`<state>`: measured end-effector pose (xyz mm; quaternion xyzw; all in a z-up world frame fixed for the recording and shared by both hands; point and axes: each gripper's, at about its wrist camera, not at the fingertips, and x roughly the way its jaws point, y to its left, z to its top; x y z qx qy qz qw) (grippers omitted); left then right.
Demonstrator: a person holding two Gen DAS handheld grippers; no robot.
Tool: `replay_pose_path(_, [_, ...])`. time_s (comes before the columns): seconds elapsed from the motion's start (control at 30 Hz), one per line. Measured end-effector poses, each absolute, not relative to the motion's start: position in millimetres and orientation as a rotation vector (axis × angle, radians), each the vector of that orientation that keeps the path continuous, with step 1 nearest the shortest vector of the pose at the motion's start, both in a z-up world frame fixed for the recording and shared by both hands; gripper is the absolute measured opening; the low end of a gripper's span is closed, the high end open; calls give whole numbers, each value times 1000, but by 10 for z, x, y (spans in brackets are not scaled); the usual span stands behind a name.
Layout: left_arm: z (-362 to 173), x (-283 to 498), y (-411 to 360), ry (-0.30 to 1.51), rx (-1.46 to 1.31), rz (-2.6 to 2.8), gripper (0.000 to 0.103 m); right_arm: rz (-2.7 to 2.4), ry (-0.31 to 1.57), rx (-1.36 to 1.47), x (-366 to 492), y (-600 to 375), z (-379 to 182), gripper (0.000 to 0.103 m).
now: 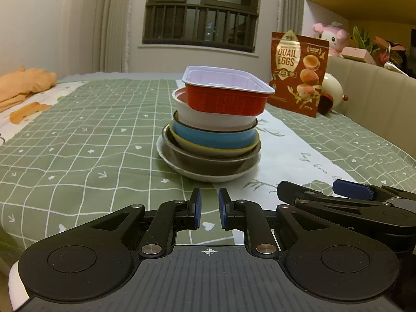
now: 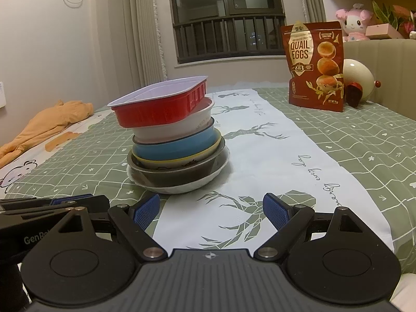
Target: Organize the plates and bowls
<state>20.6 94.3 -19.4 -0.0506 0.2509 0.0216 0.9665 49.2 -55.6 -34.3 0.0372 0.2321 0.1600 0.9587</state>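
Observation:
A stack of dishes stands on the green checked bedspread (image 1: 78, 140). From the bottom it holds a white plate (image 1: 208, 175), a dark metal bowl (image 1: 210, 163), a yellow-rimmed bowl (image 1: 208, 152), a blue bowl (image 1: 213, 137), a white bowl (image 1: 215, 119) and a tilted red tray (image 1: 226, 98) with a white inside. The right wrist view shows the same red tray (image 2: 158, 106) and blue bowl (image 2: 176, 145). My left gripper (image 1: 209, 210) is shut, nothing between its blue pads, just short of the stack. My right gripper (image 2: 210, 208) stands open and empty, to the stack's right.
A red quail-eggs bag (image 2: 314, 65) stands upright at the back right beside a cream egg-shaped toy (image 2: 357, 80). An orange cloth (image 1: 23, 83) lies at the far left. A white deer-print cloth (image 2: 260, 156) runs under the stack. A padded headboard (image 1: 377, 88) borders the right.

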Motion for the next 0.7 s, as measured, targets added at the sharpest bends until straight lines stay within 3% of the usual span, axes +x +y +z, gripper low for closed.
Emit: replay_pose_path(0.7, [-170, 190, 943, 505, -110, 45, 17, 330, 472, 76, 485, -548, -342, 87])
